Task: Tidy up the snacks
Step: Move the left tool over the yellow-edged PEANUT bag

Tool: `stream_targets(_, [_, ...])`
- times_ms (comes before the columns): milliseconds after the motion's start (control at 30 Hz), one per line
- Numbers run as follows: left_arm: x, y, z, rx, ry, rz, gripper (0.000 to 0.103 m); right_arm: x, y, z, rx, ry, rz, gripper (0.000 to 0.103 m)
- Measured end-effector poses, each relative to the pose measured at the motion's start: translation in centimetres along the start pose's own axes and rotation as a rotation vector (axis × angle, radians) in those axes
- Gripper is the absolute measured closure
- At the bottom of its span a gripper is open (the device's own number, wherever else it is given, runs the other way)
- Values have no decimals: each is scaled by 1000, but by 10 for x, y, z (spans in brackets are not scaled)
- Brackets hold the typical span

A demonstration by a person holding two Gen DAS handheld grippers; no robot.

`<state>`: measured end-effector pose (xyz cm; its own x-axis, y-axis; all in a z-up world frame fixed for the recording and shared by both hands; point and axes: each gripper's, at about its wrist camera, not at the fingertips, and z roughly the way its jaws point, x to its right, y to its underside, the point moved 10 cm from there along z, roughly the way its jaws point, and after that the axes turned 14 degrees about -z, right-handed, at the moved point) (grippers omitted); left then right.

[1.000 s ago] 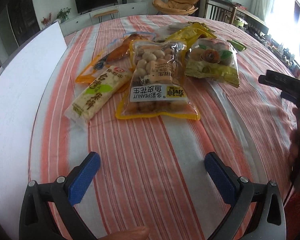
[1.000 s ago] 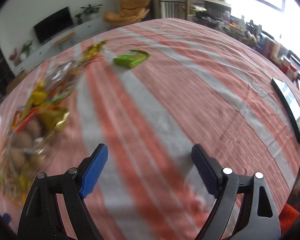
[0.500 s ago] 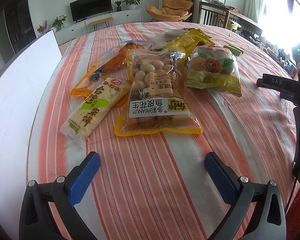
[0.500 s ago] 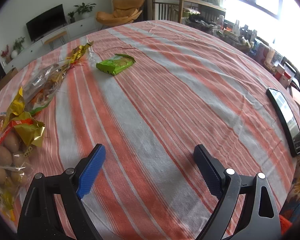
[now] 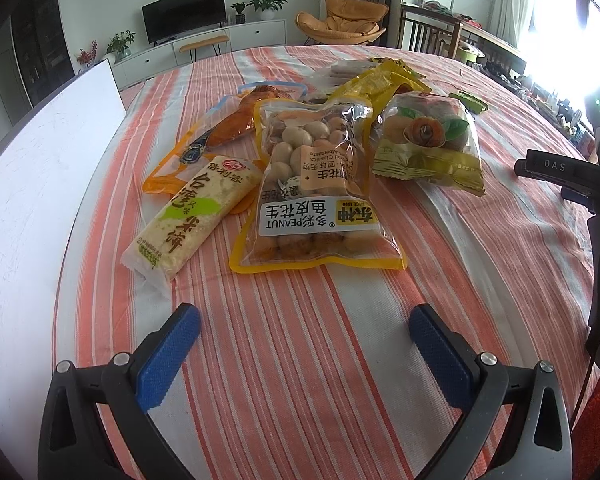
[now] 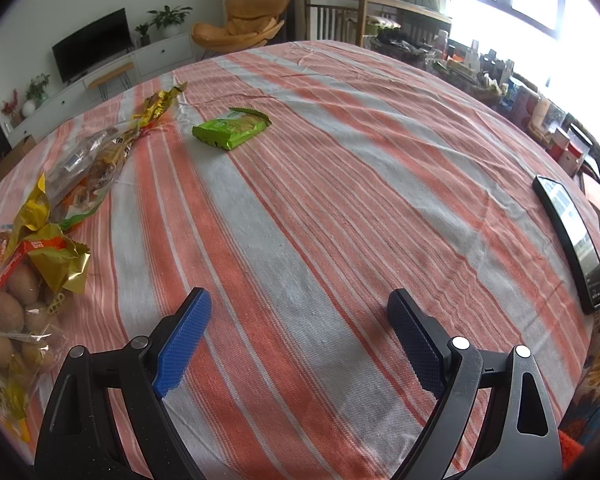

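Cloth (image 5: 300,360), striped orange, white and grey, covers the round table and lies bare under both tools. The left gripper (image 5: 304,344) hovers low over it with its blue pads spread wide, nothing between them. Just beyond its tips lies the snack pile. Nearest is the peanut bag (image 5: 316,196), yellow-edged and clear, its long axis running away from the gripper and its label upside down from here. Touching its left side, the rice cracker bar (image 5: 192,220) lies on a slant, near end toward the left, far end toward the peanuts. Under the bar's far end an orange pouch (image 5: 220,132) slants the same way. Right of the peanuts, close beside them, sits a yellow bag of round fruit-like pieces (image 5: 428,140), and a crumpled yellow wrapper (image 5: 376,80) rises behind both. A white board (image 5: 28,184) lies along the table's left edge. At the right edge a black bar marked DAS (image 5: 556,168) juts in.

The right gripper (image 6: 300,340) is also spread and empty, over bare cloth. To its left lies a clear bag of brown lumps (image 6: 8,320); farther off, a green packet (image 6: 232,128) lies alone, long axis slanting right and away. A dark phone (image 6: 572,240) lies along the right edge. Beyond the table stand a television (image 6: 92,44) and an orange chair (image 6: 240,24).
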<state>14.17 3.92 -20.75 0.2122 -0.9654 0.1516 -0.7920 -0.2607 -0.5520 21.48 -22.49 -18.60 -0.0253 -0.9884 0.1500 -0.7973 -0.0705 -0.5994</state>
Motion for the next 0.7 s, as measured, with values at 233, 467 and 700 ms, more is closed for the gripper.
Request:
stream_targets(233, [0, 0, 0, 0, 0, 0, 0, -2, 1, -2, 1, -1, 1, 11])
stream_targets(467, [0, 0, 0, 1, 0, -1, 0, -2, 1, -2, 1, -1, 0, 11])
stream_targets(700, [0, 1, 0, 1, 1, -1, 0, -3, 2, -4, 1, -1, 0, 11])
